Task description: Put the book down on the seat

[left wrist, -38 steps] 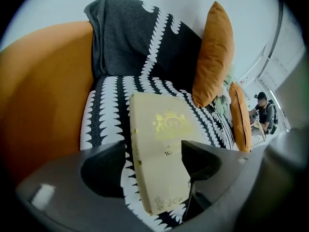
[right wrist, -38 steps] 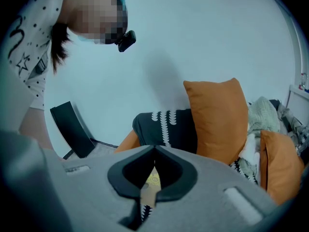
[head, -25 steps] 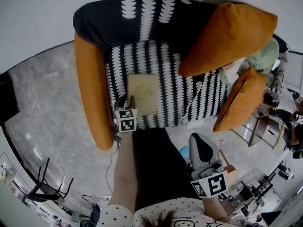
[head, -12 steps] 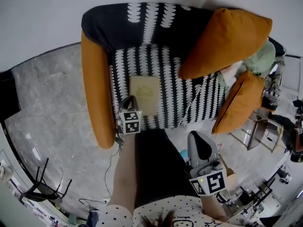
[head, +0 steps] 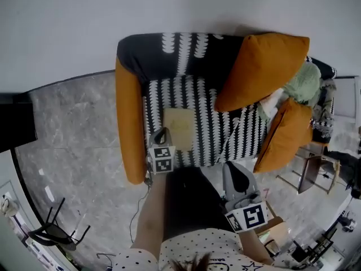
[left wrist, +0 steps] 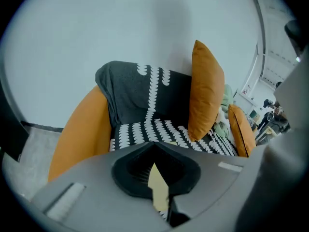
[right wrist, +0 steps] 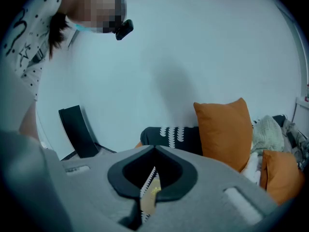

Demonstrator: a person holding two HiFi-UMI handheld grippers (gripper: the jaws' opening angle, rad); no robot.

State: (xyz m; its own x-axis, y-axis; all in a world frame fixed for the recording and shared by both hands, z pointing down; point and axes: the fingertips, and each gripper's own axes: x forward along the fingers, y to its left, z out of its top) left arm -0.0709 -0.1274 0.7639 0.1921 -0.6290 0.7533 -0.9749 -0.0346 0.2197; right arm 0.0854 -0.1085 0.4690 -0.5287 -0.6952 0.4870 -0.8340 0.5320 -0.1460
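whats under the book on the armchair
The book lies flat on the black-and-white patterned seat. The patch of seat directly beneath the book is covered, so it can't be seen.

the book [head: 179,126] lies on the seat [head: 207,122]. a cushion [head: 260,66] stands at its two o'clock, the left gripper [head: 161,134] at seven.

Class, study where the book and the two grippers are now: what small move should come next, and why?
Probably draw the left gripper back toward the body, clear of the armchair. The book lies flat on the patterned seat, touched by neither gripper; the left gripper is shut on nothing over the seat's front edge, so placing looks done.
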